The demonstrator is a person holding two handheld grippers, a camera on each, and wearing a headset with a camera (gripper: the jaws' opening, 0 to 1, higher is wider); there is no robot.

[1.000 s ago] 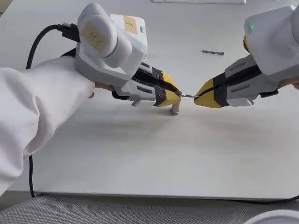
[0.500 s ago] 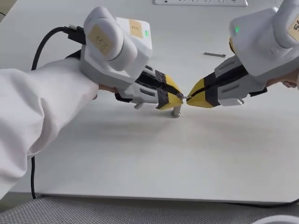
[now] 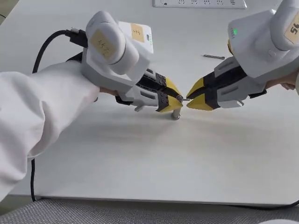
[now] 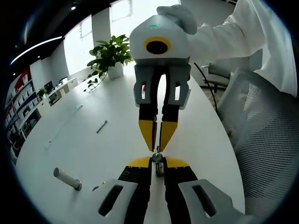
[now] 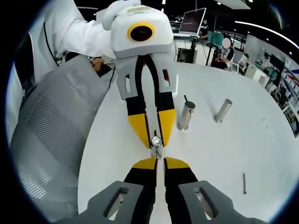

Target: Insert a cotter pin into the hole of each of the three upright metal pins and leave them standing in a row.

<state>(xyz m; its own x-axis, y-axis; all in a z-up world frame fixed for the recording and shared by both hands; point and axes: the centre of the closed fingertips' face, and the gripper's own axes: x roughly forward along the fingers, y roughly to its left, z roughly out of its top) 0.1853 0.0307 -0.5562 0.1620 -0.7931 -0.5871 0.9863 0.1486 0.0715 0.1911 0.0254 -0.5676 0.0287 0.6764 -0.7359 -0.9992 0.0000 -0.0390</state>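
Observation:
An upright metal pin [image 3: 175, 114] stands on the white table, and my left gripper [image 3: 179, 100] is shut on its top. A thin cotter pin [image 3: 185, 99] sticks out sideways from the pin's head [image 5: 156, 140] towards my right gripper [image 3: 188, 100]. The right gripper's yellow jaws stand slightly apart around the cotter pin's free end. In the left gripper view my own jaws [image 4: 159, 161] clamp the pin [image 4: 159, 167], with the right gripper [image 4: 158, 147] facing them. Two more metal pins [image 5: 186, 116] [image 5: 223, 111] stand behind; the nearer one has a cotter pin in its top.
A loose cotter pin [image 3: 214, 57] lies on the table behind the right gripper. A white power strip [image 3: 200, 3] runs along the far edge. A black cable [image 3: 44, 42] trails off the left gripper. The table's front edge [image 3: 140, 199] is close to me.
The right gripper carried the cotter pin left until its tip met the pin's head. Its jaws have since parted a little. The left gripper has held the pin still.

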